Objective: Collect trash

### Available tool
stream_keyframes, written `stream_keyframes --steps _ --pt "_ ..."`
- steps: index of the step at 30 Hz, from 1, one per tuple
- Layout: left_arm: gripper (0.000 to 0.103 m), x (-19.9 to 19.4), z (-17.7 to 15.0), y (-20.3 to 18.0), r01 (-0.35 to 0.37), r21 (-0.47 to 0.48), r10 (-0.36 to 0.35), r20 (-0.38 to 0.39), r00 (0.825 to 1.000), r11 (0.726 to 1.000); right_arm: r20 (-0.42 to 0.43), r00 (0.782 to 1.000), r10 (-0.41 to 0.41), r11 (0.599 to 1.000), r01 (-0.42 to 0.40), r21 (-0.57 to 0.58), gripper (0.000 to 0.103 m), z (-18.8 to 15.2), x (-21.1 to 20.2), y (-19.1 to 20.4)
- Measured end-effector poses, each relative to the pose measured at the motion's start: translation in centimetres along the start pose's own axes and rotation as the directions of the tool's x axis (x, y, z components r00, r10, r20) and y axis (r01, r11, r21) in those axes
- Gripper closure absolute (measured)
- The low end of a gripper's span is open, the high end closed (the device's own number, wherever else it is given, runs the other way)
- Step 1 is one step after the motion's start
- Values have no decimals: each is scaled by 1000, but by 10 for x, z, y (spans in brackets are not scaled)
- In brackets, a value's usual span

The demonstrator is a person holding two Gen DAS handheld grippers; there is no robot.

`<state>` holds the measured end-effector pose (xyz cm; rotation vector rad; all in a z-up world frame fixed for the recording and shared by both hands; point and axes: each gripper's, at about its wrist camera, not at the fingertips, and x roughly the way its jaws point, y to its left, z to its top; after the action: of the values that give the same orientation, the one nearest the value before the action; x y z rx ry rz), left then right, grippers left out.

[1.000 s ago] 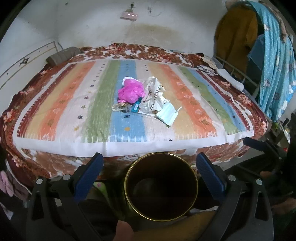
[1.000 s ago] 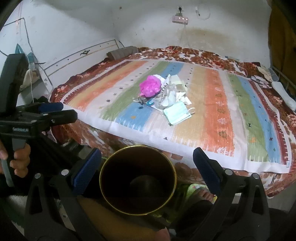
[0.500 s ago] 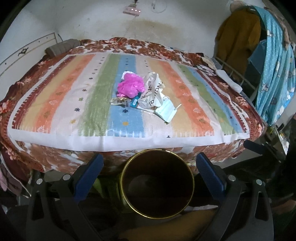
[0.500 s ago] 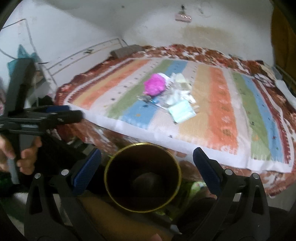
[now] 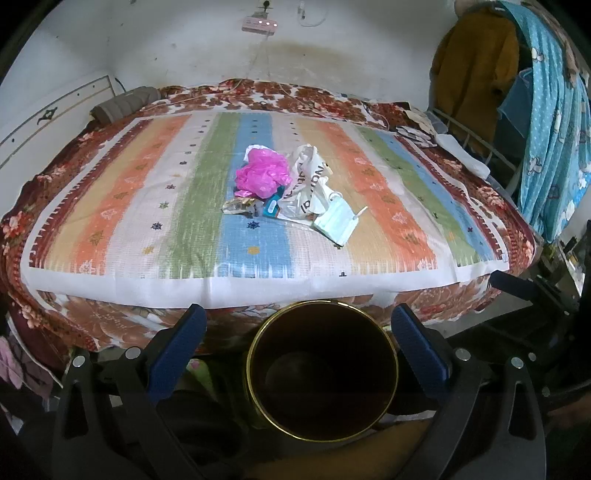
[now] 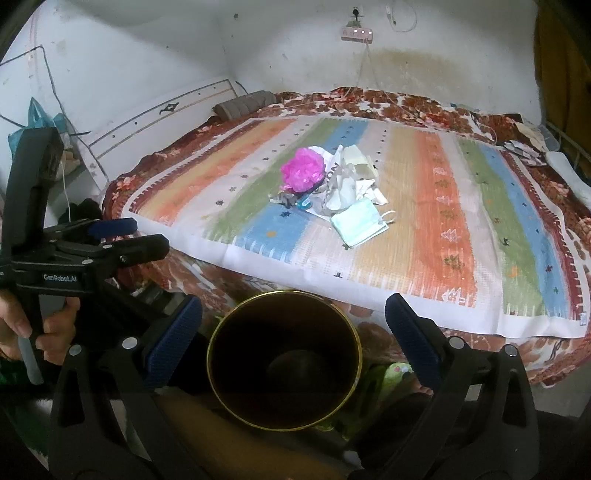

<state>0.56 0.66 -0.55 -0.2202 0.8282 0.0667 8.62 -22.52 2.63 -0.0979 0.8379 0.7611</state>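
A heap of trash lies mid-bed: a crumpled pink plastic bag (image 5: 263,172) (image 6: 303,170), a white printed bag (image 5: 307,184) (image 6: 338,182), a pale green face mask (image 5: 335,223) (image 6: 359,221) and small wrappers (image 5: 240,205). A dark bin with a gold rim (image 5: 322,376) (image 6: 283,360) stands below the bed's near edge. My left gripper (image 5: 297,349) is open and empty above the bin. My right gripper (image 6: 293,341) is open and empty over the bin. The left gripper also shows at the left of the right wrist view (image 6: 110,236).
The trash rests on a striped mat (image 5: 110,206) over a floral blanket (image 5: 55,306). A grey roll (image 5: 123,103) lies at the head. Clothes hang at the right (image 5: 550,110). A wall socket strip (image 5: 259,25) is above the bed.
Both cameras shifted a little; the bed and trash heap now sit slightly higher and closer in view. Both grippers stay open over the bin.
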Motion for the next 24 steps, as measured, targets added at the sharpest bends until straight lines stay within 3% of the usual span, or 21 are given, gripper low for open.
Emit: stream_keyframes --steps 6,12,17,24 --pt "6 6 9 2 11 -15 -11 -18 1000 1000 -4 1000 10 1000 -10 0 9 4 4 2" --pt "6 10 29 9 -34 -46 34 2 999 998 -10 1000 15 1000 -15 -9 9 20 13 -1" --pt "6 18 50 20 21 -103 -23 -17 1000 995 -25 999 28 1000 -28 -1 9 39 22 -5" --pt "6 39 78 30 -7 -129 -1 -58 998 992 -44 998 38 999 -37 23 9 70 33 -17"
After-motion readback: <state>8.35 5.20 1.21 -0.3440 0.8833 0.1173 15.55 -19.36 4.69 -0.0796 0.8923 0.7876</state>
